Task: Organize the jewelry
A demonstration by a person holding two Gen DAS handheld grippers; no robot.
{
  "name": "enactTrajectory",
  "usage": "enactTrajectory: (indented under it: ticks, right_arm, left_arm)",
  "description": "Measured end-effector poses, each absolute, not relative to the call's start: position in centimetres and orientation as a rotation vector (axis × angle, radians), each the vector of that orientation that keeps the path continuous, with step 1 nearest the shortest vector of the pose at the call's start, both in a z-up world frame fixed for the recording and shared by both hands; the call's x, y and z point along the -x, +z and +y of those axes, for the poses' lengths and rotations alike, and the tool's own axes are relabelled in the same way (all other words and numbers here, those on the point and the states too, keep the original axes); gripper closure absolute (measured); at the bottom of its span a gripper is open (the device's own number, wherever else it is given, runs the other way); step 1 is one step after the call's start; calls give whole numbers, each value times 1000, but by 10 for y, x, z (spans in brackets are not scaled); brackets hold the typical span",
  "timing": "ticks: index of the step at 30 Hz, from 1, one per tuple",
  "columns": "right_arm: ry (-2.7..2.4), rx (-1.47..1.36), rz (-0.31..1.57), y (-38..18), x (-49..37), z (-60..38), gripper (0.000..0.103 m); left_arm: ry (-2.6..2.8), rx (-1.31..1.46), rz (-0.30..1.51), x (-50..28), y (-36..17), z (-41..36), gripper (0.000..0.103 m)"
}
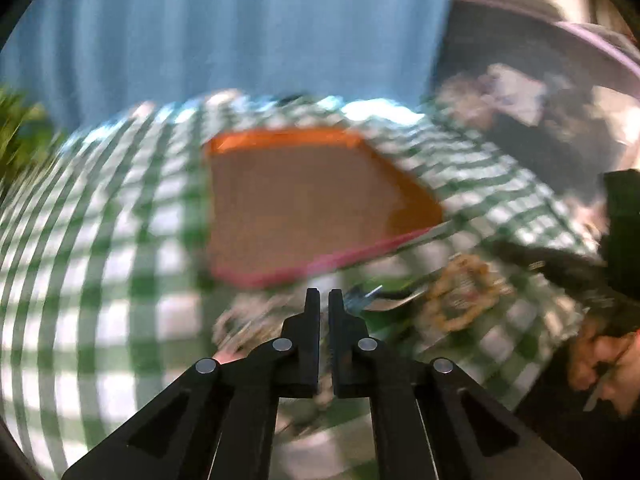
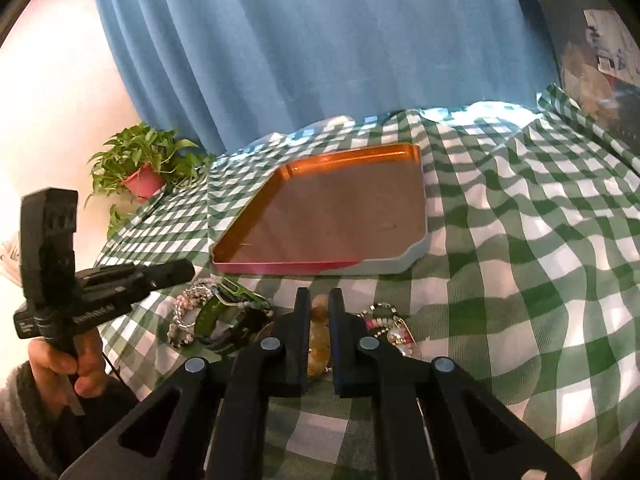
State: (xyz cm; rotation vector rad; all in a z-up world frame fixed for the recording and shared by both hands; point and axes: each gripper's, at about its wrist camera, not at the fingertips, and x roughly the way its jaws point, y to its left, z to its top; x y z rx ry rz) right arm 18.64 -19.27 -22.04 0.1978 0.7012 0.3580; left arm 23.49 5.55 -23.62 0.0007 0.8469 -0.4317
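An orange tray (image 2: pixel 332 216) lies bare on the green checked cloth; it also shows, blurred, in the left wrist view (image 1: pixel 304 200). Jewelry lies in front of it: a beaded bracelet (image 2: pixel 188 312), a green watch (image 2: pixel 224 312), a pink and pearl piece (image 2: pixel 390 328). My right gripper (image 2: pixel 319 300) is shut on an amber bead bracelet (image 2: pixel 319 336). My left gripper (image 1: pixel 324 298) is shut with nothing seen between its fingers, above blurred jewelry; a brown bead bracelet (image 1: pixel 460 300) lies to its right. The left gripper also shows in the right wrist view (image 2: pixel 176 272).
A potted plant (image 2: pixel 144 168) stands at the table's far left corner. A blue curtain (image 2: pixel 320 40) hangs behind the table. The checked cloth (image 2: pixel 520 240) is wrinkled on the right. The right gripper's body (image 1: pixel 624 240) is at the right edge of the left wrist view.
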Motion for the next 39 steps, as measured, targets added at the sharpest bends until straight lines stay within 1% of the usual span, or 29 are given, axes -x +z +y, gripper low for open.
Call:
enactTrajectory:
  ticks: [2, 4, 6, 8, 9, 10, 11, 12, 13, 14, 15, 16, 20, 23, 24, 25, 26, 27, 28, 29, 30, 31, 32, 33, 36, 39]
  right_arm:
    - [362, -184, 696, -219, -185, -190, 100]
    - [365, -167, 706, -221, -184, -187, 100]
    - [357, -142, 747, -228, -185, -184, 100]
    - [355, -149, 785, -235, -186, -184, 100]
    - [343, -151, 793, -237, -186, -185, 98]
    - [333, -145, 795, -237, -185, -185, 95]
    - [330, -140, 798, -238, -185, -185, 94]
    - [328, -137, 805, -239, -185, -184, 93]
    - [326, -140, 812, -240, -185, -185, 90]
    - [323, -145, 818, -242, -185, -186, 84]
    - [316, -148, 820, -243, -186, -187, 78]
    - [306, -149, 819, -243, -186, -188, 77]
    - [291, -151, 805, -242, -187, -191, 77]
    - [289, -145, 816, -244, -190, -190, 77]
    - [291, -135, 822, -245, -192, -189, 80]
    - [283, -118, 822, -245, -193, -188, 80]
    - [278, -112, 820, -245, -193, -189, 81]
    - [278, -110, 817, -245, -193, -189, 84]
    - [277, -107, 815, -245, -194, -189, 86]
    - [275, -101, 816, -246, -194, -189, 89]
    - [276, -99, 819, -247, -195, -189, 89]
    - [274, -98, 819, -247, -196, -188, 90]
    - [269, -92, 816, -247, -196, -187, 90]
    - [254, -79, 811, -247, -195, -187, 90]
    - [229, -41, 833, -250, -198, -184, 89]
    - [196, 68, 829, -256, -195, -173, 90]
  left_arm:
    - [-393, 58, 922, -237, -250, 72, 95]
    - [-379, 85, 944, -235, -254, 81, 95]
    - [-361, 43, 930, -230, -254, 79, 91]
    - [-329, -4, 919, -226, -256, 76, 84]
    - [-315, -13, 913, -224, -256, 77, 82]
    - [-314, -8, 906, -221, -255, 77, 75]
    - [-318, 2, 894, -220, -253, 78, 63]
    - [-319, 7, 880, -220, -251, 82, 54]
    - [-310, 6, 863, -220, -249, 84, 38]
    - [-283, -2, 837, -219, -245, 87, 34]
    - [-268, -5, 816, -219, -242, 90, 34]
    - [-264, -2, 809, -219, -241, 91, 34]
    - [-227, -9, 894, -231, -257, 93, 33]
    - [-165, 18, 913, -238, -263, 102, 33]
    - [-183, 45, 913, -240, -264, 105, 33]
    - [-187, 55, 910, -241, -264, 107, 34]
    - [-190, 60, 907, -243, -264, 108, 36]
    - [-203, 54, 902, -243, -265, 107, 40]
    - [-219, 40, 902, -242, -265, 103, 51]
    - [-232, 21, 895, -241, -264, 99, 67]
    - [-245, 9, 900, -240, -265, 95, 71]
    - [-234, -19, 890, -239, -264, 91, 72]
    - [-235, -35, 884, -237, -264, 88, 76]
    - [-245, -34, 885, -237, -264, 87, 78]
    - [-240, -23, 887, -237, -264, 86, 79]
    - [-234, -26, 889, -237, -264, 84, 79]
